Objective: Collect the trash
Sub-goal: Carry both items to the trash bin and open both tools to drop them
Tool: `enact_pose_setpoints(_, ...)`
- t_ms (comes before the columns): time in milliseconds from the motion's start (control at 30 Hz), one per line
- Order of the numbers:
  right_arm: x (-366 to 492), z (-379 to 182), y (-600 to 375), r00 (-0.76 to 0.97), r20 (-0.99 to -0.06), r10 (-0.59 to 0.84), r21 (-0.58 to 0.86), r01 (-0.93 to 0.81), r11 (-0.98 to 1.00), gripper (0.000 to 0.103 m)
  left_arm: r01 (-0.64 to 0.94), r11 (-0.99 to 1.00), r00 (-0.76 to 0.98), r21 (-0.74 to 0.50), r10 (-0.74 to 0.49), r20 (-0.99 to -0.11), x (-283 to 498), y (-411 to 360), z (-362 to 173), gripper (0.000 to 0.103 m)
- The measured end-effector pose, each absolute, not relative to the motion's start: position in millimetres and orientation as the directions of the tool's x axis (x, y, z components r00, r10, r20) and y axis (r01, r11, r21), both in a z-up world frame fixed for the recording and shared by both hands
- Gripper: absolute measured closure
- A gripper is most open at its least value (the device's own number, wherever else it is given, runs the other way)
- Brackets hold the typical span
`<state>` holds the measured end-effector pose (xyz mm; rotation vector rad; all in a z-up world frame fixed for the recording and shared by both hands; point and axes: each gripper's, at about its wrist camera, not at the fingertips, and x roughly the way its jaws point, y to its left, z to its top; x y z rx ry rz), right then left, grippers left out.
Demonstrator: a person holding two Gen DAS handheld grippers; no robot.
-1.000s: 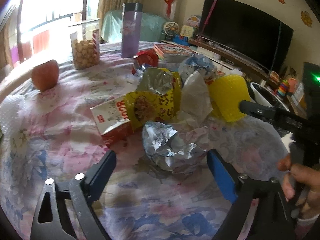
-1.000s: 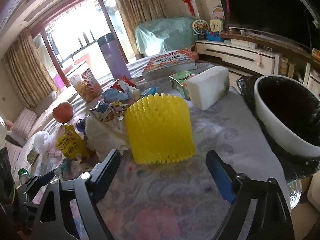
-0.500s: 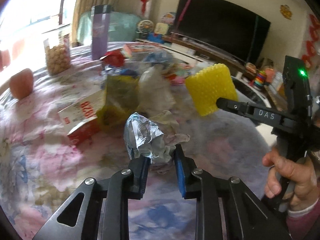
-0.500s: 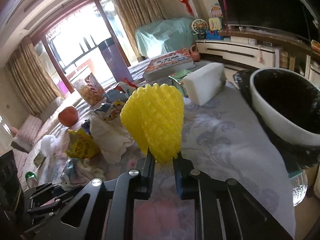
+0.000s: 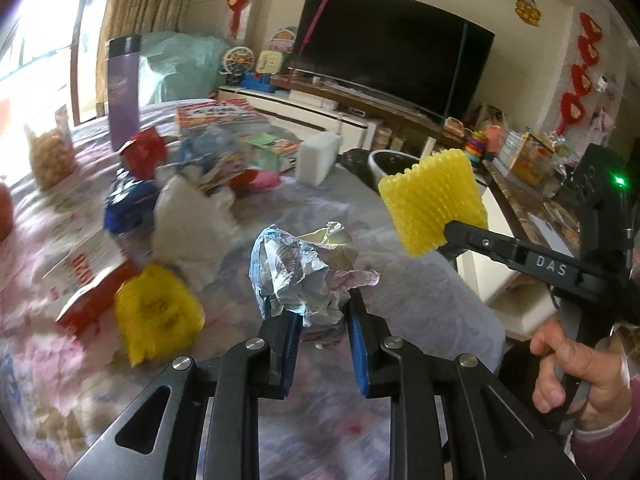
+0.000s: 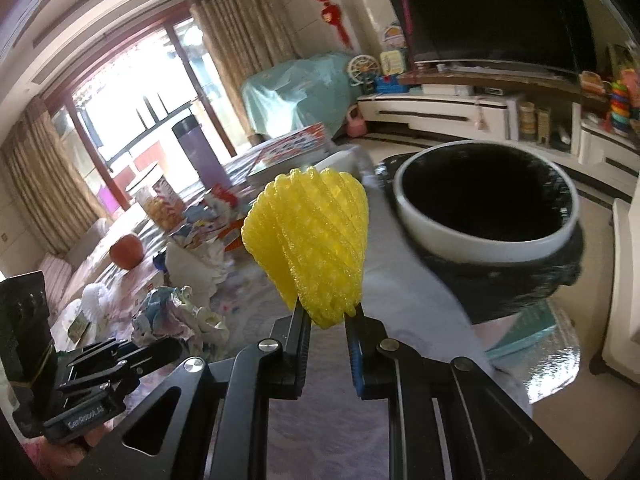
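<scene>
My left gripper (image 5: 320,312) is shut on a crumpled silver-blue wrapper (image 5: 296,272) and holds it above the floral tablecloth (image 5: 420,304). The wrapper also shows in the right wrist view (image 6: 176,316). My right gripper (image 6: 326,320) is shut on a yellow foam fruit net (image 6: 312,240), lifted off the table; the net also shows in the left wrist view (image 5: 434,200). A white bin with a black liner (image 6: 488,236) stands just right of the net, beyond the table edge.
More litter lies on the table: a yellow snack bag (image 5: 156,312), a red-white box (image 5: 88,276), white paper (image 5: 192,216), a blue bag (image 5: 128,204). A purple flask (image 5: 122,96), a snack jar (image 5: 50,152), books (image 5: 220,116), a white block (image 5: 318,156) and an apple (image 6: 126,250) stand around.
Both grippers closed on their items and lifted them: left on the wrapper, right on the foam net. The right gripper has carried the net closer to the bin.
</scene>
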<state>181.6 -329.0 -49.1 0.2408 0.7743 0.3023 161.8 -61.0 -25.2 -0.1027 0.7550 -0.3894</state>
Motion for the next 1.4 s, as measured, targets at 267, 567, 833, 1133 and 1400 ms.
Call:
enact_pose_setpoints(267, 184, -39, -363, 0.711, -0.633, 0.305, 0.317, -0.121, 0.941, 0.086, 0.347, 0.907, 0.642, -0.24, -0.416, -0.644, 194, -85, -26, 0.082)
enact_pose_setpoints(567, 192, -37, -403, 0.731, -0.633, 0.254, 0.324, -0.048, 0.945, 0.086, 0.377, 0.891, 0.623, -0.255, -0.447, -0.641, 237, -114, -27, 0.082)
enact_pose_setpoints(833, 208, -33, -434, 0.739, -0.638, 0.217, 0.315, -0.006, 0.949, 0.086, 0.411, 0.871, 0.606, -0.269, -0.482, -0.632, 275, -144, -24, 0.082)
enact_pose_setpoints(1133, 230, -37, -453, 0.719, -0.664, 0.207, 0.318, 0.021, 0.948, 0.086, 0.429, 0.856, 0.59, -0.29, -0.508, -0.628, 319, -170, -22, 0.081)
enact_pose_setpoints(1400, 249, -42, -464, 0.7, -0.685, 0.204, 0.319, 0.036, 0.947, 0.086, 0.441, 0.853, 0.572, -0.279, -0.506, -0.646, 348, -199, -27, 0.081)
